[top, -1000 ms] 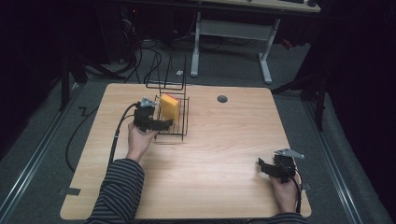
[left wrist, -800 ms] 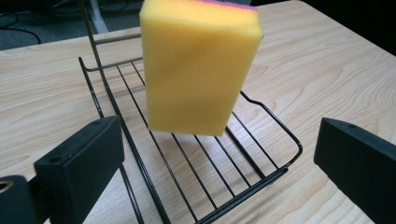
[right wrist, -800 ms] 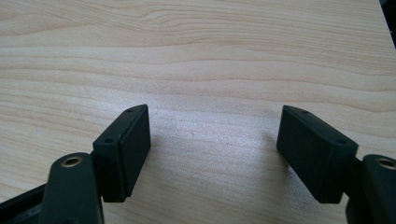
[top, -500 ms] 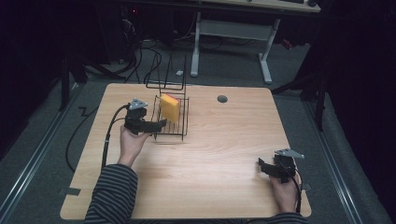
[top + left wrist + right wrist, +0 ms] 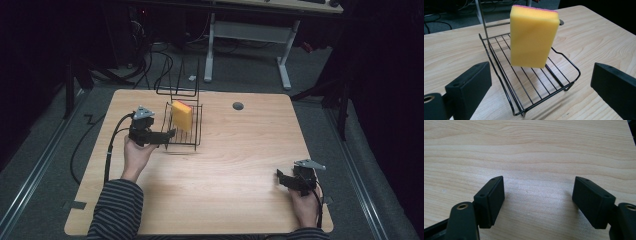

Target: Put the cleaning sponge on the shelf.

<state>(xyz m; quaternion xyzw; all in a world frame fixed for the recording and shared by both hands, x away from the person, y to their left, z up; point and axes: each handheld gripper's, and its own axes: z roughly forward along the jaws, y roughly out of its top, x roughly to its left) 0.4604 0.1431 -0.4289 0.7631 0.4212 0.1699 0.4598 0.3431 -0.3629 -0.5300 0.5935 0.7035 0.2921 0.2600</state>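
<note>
So the light wood-grain tabletop (image 5: 225, 165) with rounded corners is sitting on a grey carpeted floor (image 5: 60, 150), and most of its surface is lying bare. Toward the far left part, a black wire rack (image 5: 182, 132) with a flat grid base and an upright wire back is resting directly on the wood. A small round grey grommet (image 5: 238, 106) is sitting flush in the tabletop near the far edge, off to the right of the rack. The grain is showing up clearly in the right gripper view.
</note>
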